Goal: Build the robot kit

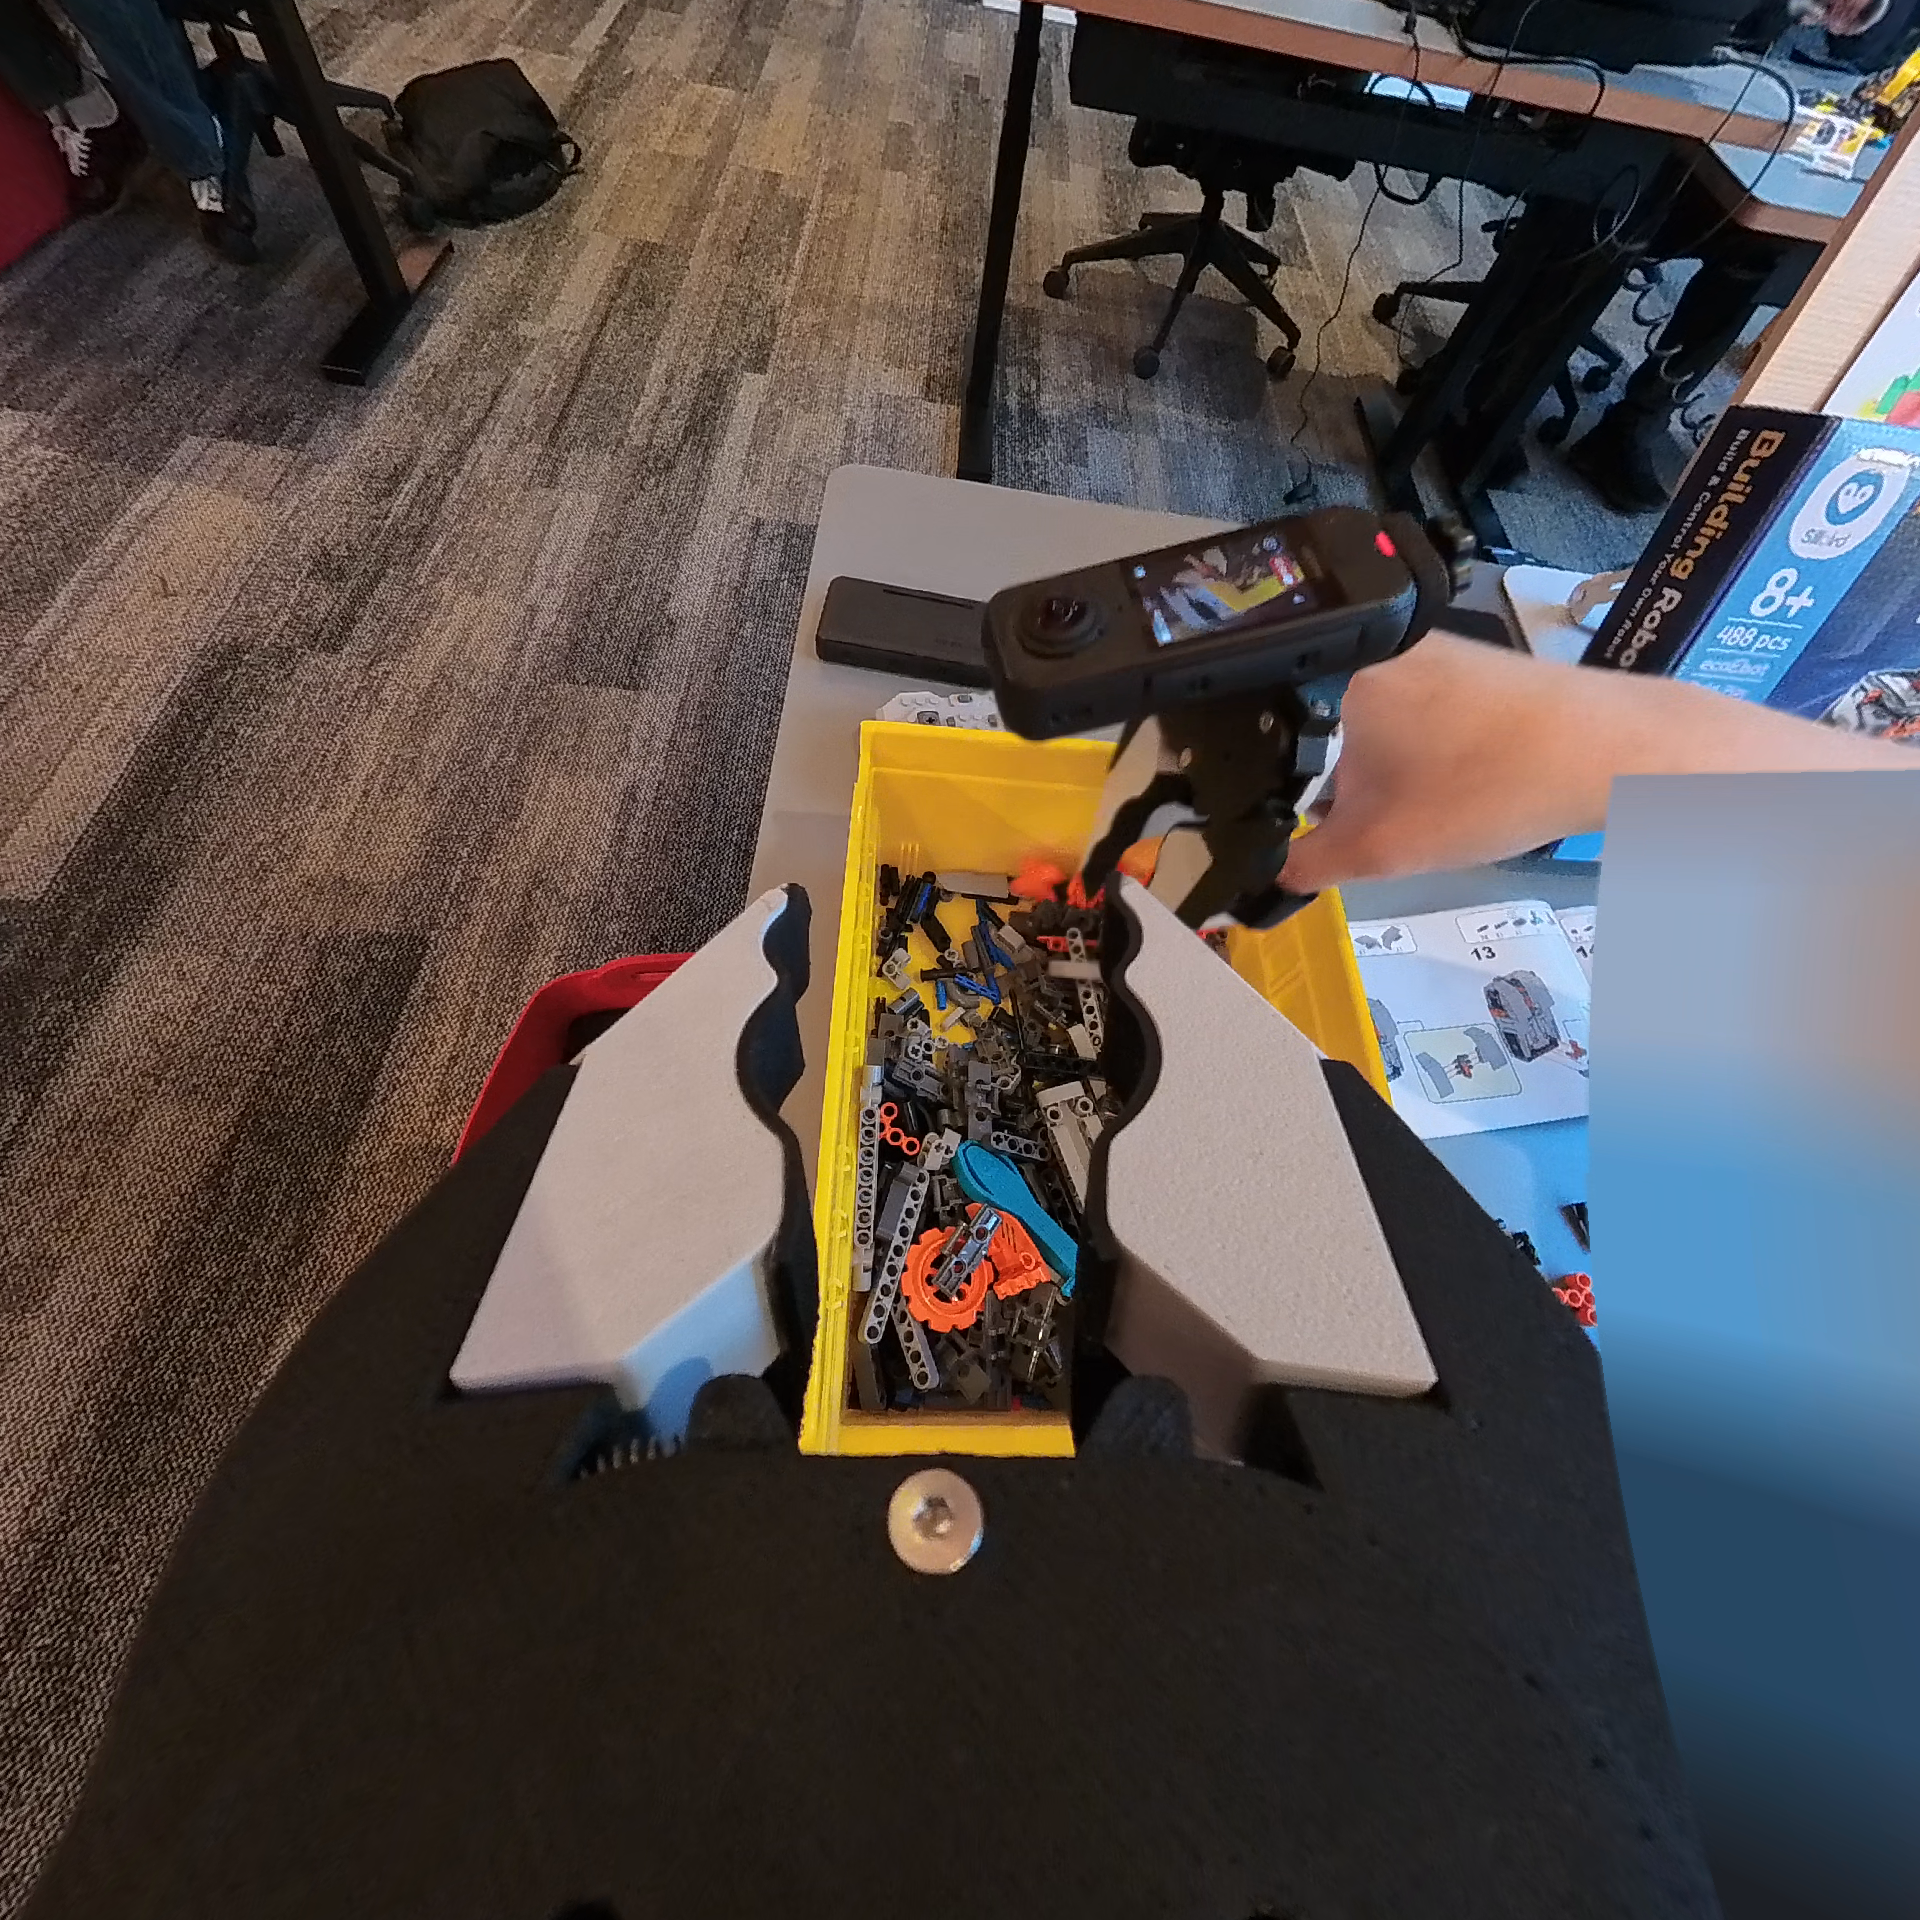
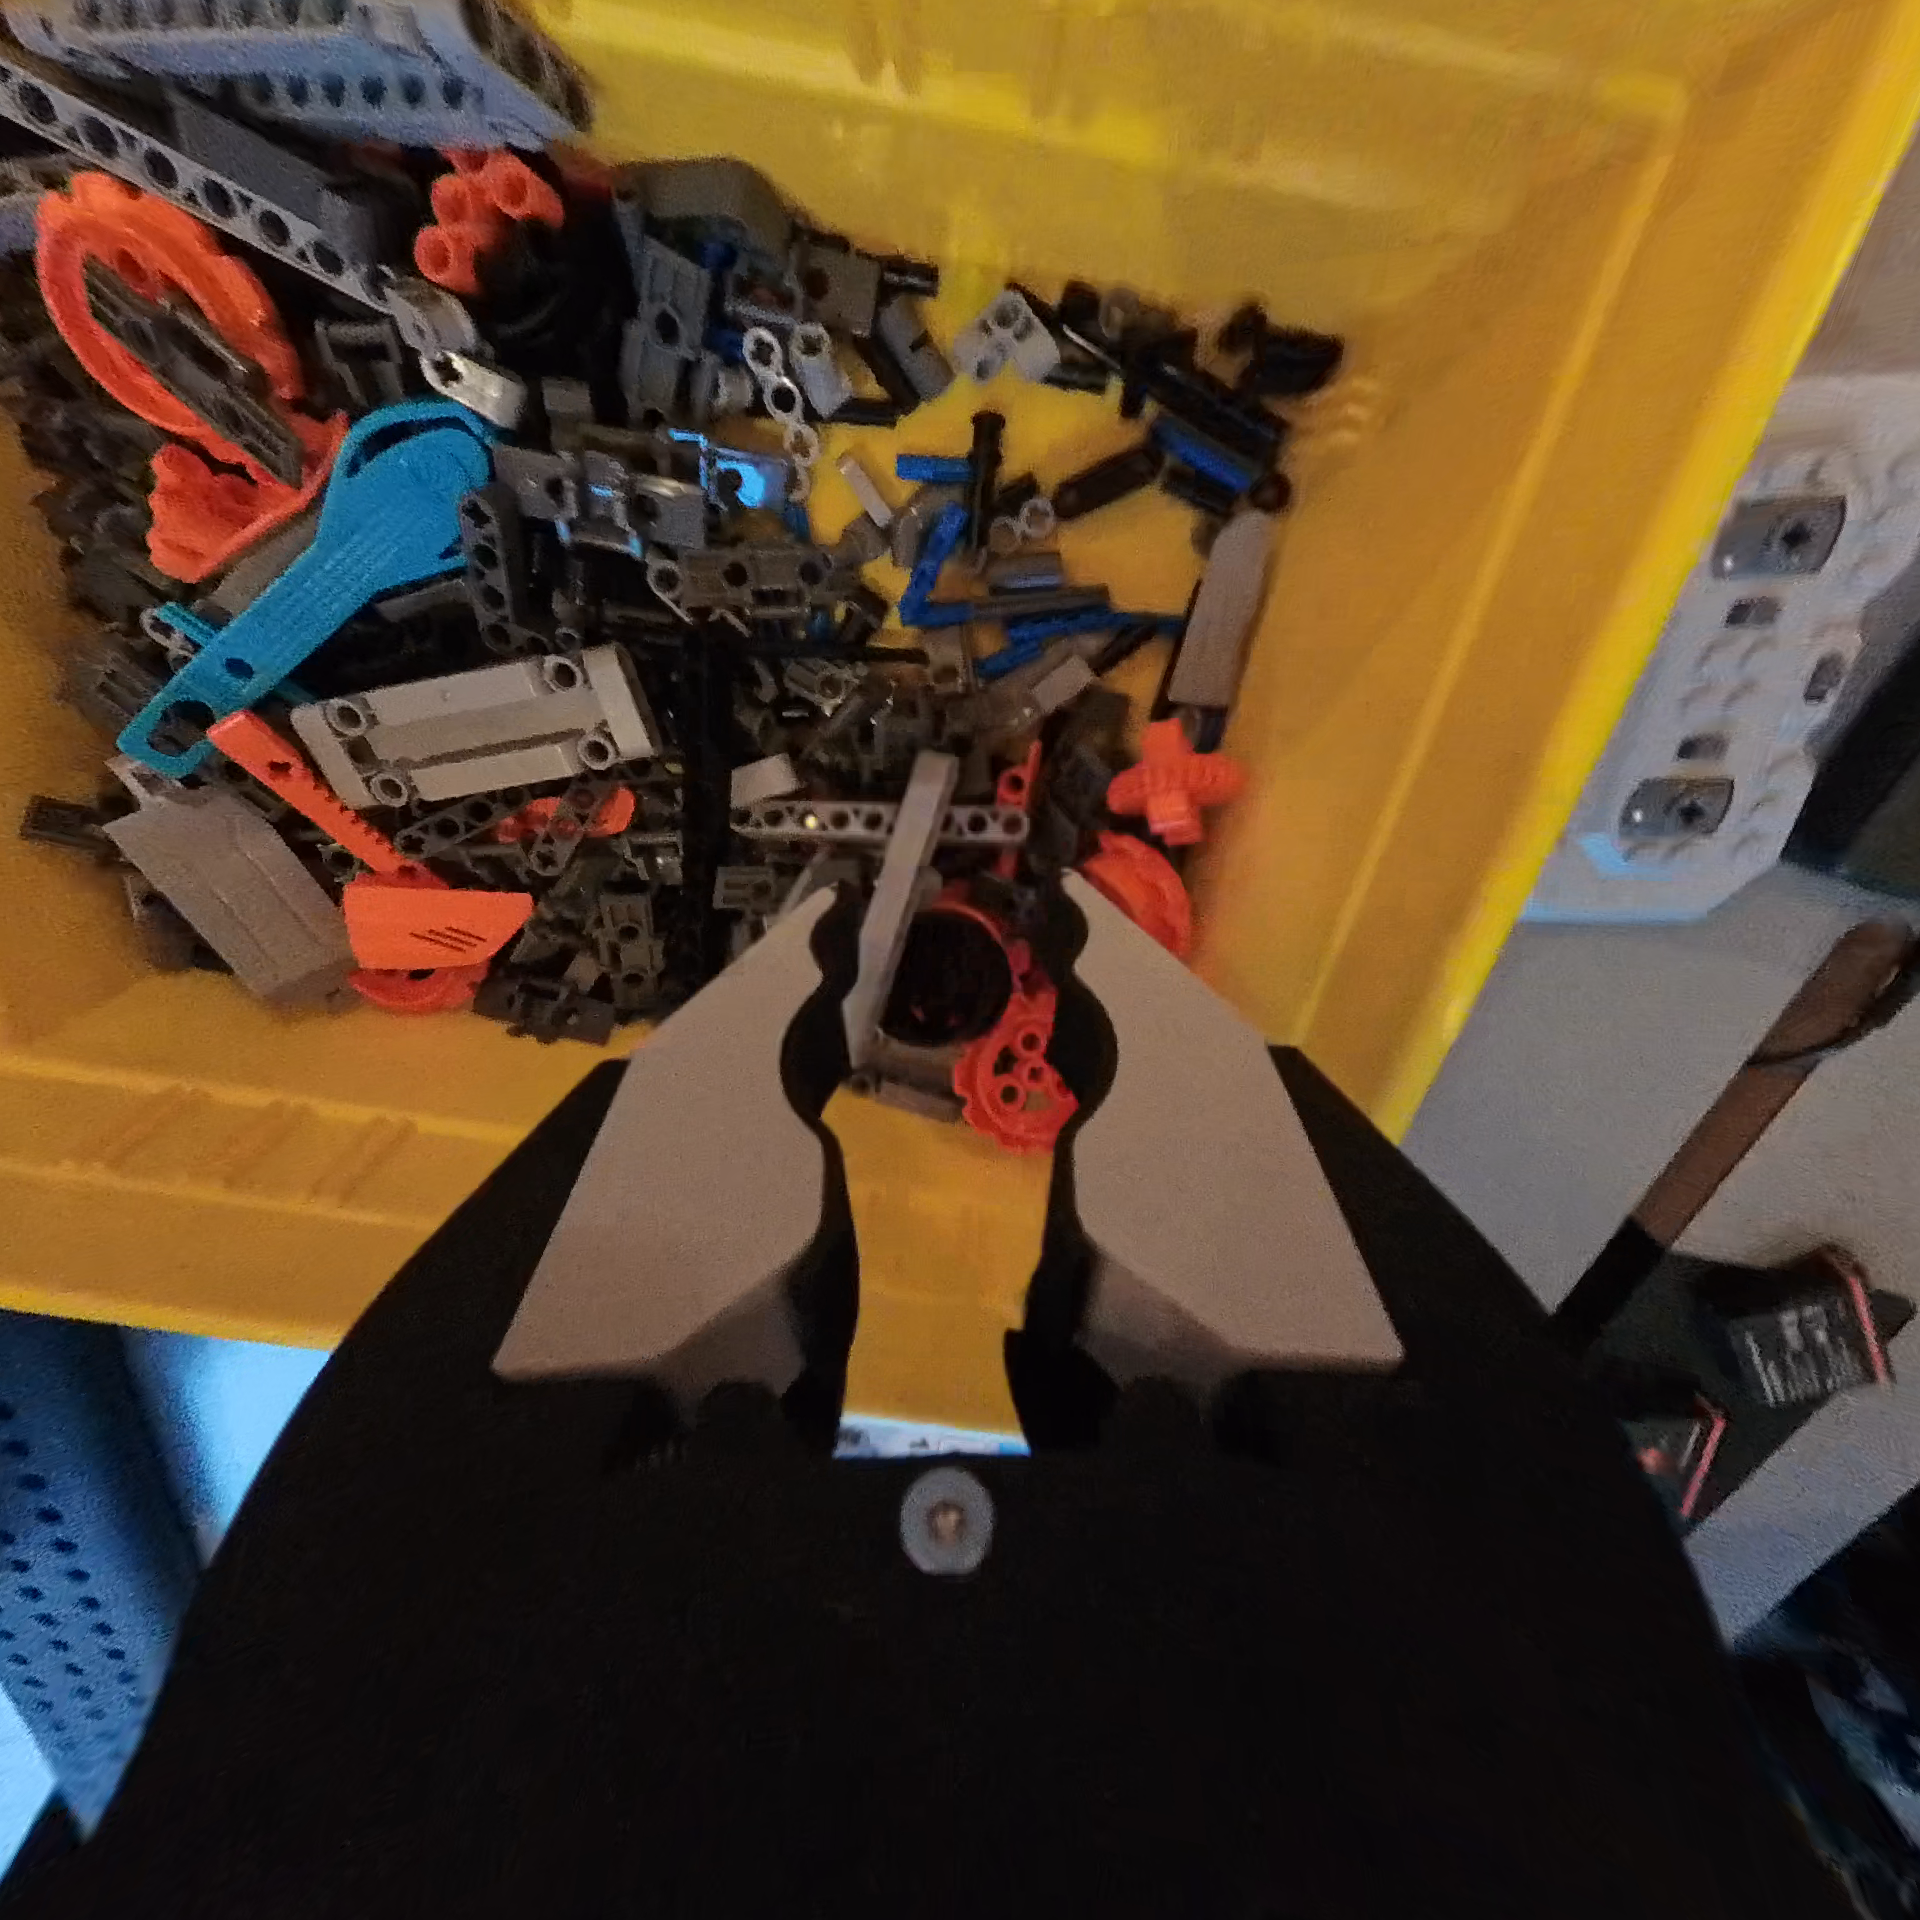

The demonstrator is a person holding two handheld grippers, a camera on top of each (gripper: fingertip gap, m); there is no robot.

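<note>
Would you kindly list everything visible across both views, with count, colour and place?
bin: one, yellow, on the table.
building pieces: many, grey, black, blue, orange, inside bin.
wrench-like piece: one, teal, on the pile.
toothed ring: one, orange, near end of bin.
instruction sheet: one, white, right of bin.
kit box: one, blue and black, far right.
flat device: one, black, beyond bin.
office chair: one, black, background.
left tool: open, above bin.
right tool: open, straddling a grey beam.

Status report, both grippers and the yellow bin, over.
Left gripper open, above yellow bin, holding nothing. Right gripper open, low in the bin's parts pile, straddling a grey bar. Orange gear beside right finger.
</note>
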